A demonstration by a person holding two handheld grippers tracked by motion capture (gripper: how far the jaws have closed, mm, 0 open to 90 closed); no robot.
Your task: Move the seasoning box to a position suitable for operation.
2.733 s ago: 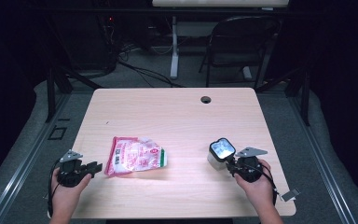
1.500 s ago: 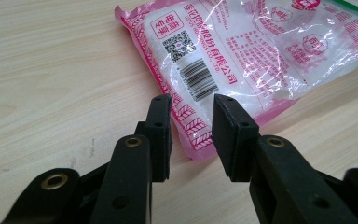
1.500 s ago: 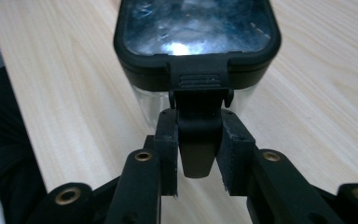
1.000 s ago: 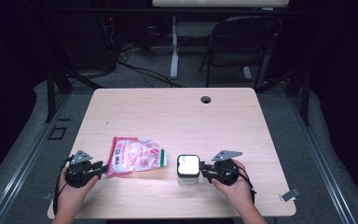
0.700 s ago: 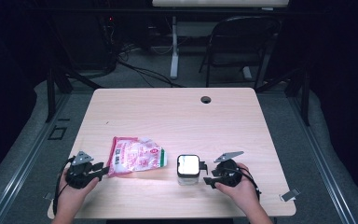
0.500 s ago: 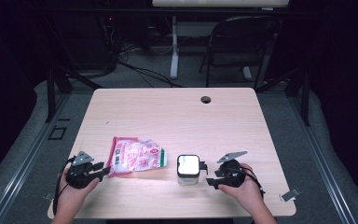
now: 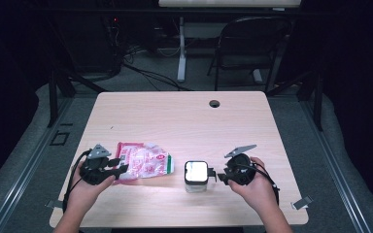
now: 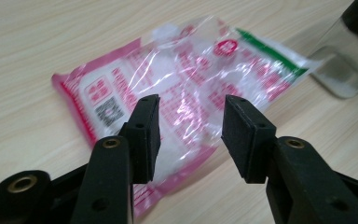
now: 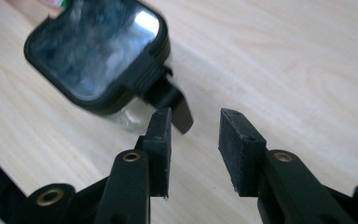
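The table [image 7: 175,116] has a pale, matt wood-grain surface, the pouch [image 8: 182,88] is glossy, crinkled clear plastic with pink print, and the clear jar [image 9: 121,112] at three o'clock of it carries a shiny black plastic lid [image 9: 93,46].

Pale wood-grain desk [image 7: 175,116], one dark round hole near its far edge. On it, a clear packet [image 7: 144,161] printed pink and red, with a green stripe at one end. Beside the packet, a clear jar [image 7: 195,175] with a black-rimmed glossy lid. Both pairs of jaws matte black.
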